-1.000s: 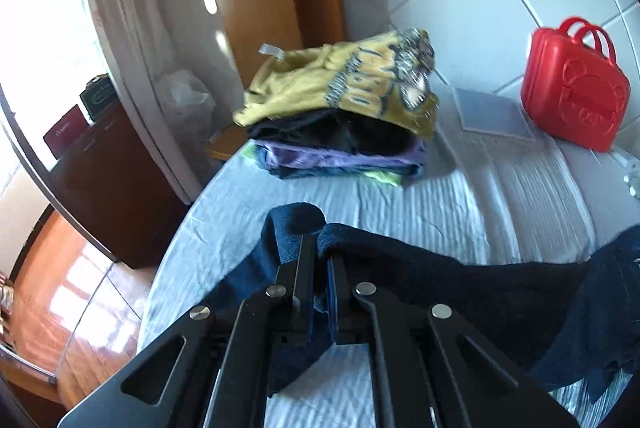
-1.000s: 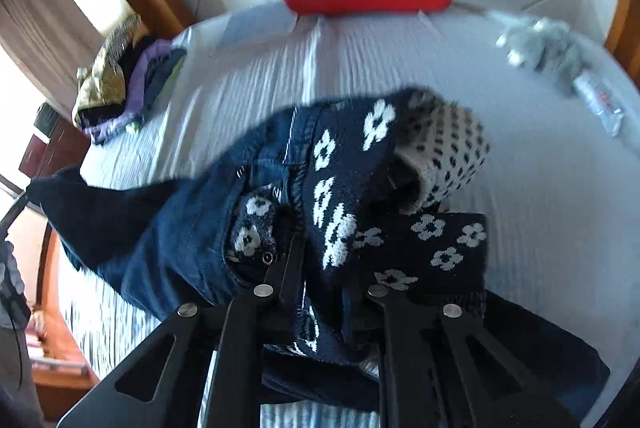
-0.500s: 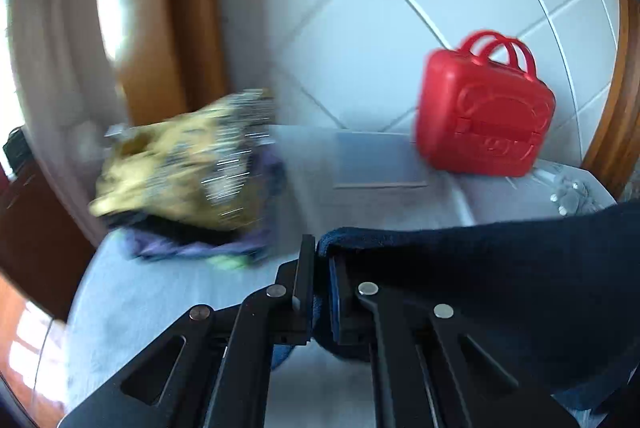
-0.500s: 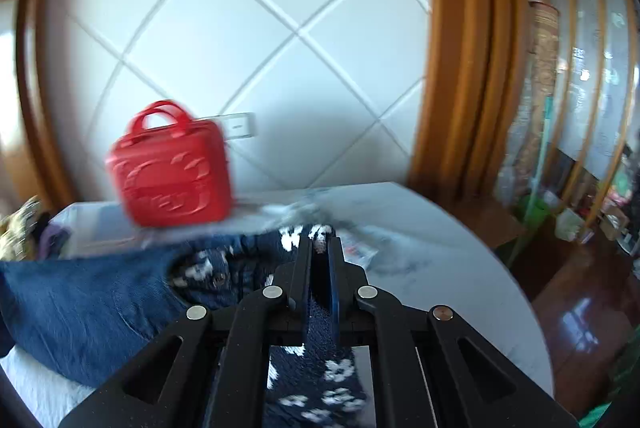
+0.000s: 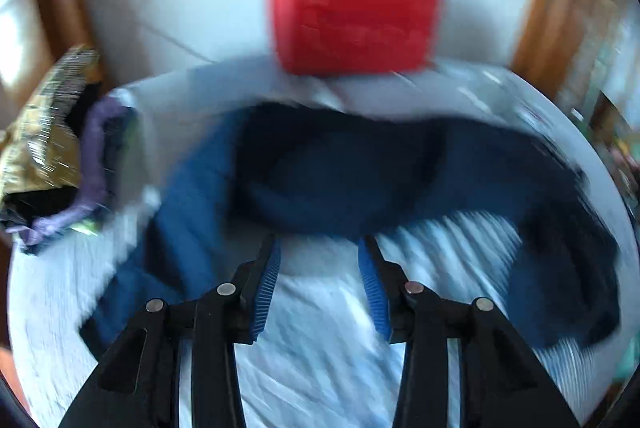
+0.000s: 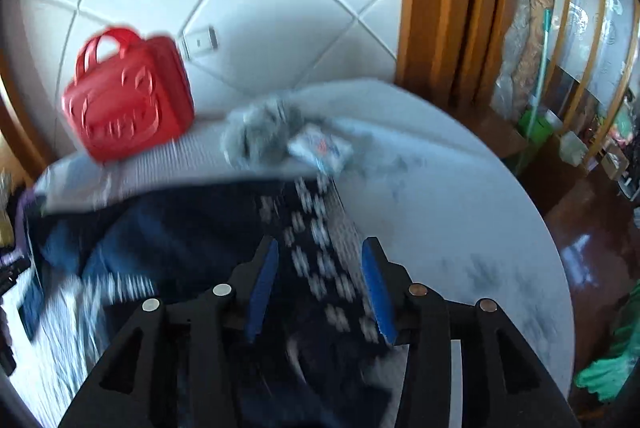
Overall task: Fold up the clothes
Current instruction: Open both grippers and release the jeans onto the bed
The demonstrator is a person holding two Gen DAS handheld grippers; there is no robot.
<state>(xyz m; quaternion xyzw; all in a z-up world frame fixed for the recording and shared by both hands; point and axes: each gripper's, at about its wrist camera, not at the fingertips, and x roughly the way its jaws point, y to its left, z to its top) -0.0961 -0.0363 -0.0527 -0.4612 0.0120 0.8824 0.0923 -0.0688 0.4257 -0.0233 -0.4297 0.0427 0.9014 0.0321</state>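
The left gripper [image 5: 318, 248] stood wide apart, gripping nothing, with the dark blue garment [image 5: 360, 179] spread across mid-frame on the white bed [image 5: 320, 348]. The right gripper [image 6: 318, 252] gaped equally, empty, above the garment's flower-patterned part [image 6: 316, 260] at lower centre.

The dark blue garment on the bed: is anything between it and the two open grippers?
Nothing visible. The dark blue garment lies just ahead of the left gripper, and the right gripper hangs open right over it.
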